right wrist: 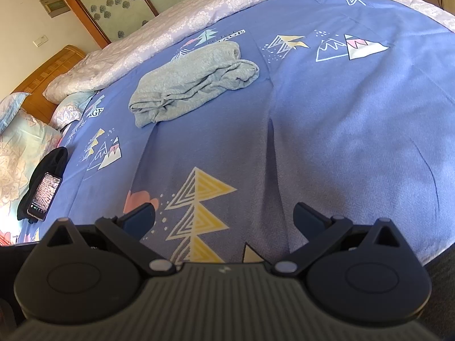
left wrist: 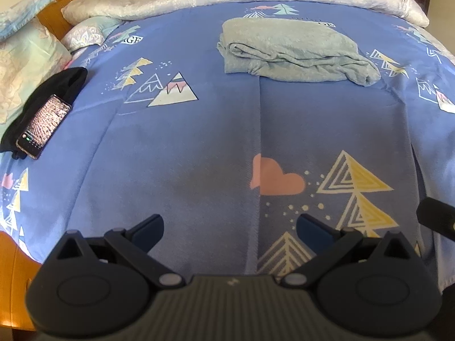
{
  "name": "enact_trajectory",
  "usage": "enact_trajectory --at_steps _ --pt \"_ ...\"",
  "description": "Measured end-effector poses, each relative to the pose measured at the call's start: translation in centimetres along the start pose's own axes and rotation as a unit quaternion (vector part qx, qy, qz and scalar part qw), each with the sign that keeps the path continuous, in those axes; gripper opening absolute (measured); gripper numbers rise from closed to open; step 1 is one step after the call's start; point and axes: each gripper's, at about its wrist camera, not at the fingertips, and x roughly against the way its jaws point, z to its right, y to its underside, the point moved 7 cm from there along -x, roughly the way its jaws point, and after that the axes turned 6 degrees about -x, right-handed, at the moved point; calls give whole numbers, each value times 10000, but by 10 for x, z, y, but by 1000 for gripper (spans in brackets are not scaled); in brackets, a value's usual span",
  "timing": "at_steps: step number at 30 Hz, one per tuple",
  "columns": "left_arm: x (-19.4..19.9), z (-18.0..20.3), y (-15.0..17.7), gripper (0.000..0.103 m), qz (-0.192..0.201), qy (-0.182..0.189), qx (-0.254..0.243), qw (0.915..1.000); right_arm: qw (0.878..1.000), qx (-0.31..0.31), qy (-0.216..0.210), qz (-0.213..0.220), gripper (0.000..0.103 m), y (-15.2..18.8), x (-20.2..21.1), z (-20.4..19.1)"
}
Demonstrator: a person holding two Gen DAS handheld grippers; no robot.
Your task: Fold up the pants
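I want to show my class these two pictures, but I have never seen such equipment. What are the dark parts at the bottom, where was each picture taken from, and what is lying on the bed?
Each picture comes from a camera on a hand-held two-finger gripper, looking along its fingers. One shows the left gripper, the other the right gripper. Both are open and hold nothing. They hover over a bed with a blue patterned cover. On it lie grey pants, already folded into a bundle. By the pillows, a phone rests on a black cloth.
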Motion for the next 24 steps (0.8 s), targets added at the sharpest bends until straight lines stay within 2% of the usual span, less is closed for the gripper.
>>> enact_trajectory --at_steps 5,24 --pt "4 0 -3 103 152 -244 -135 9995 10000 -1 -4 8 103 0 0 0" --pt "8 -8 -3 103 280 -231 12 9993 10000 -15 -11 12 103 0 0 0"
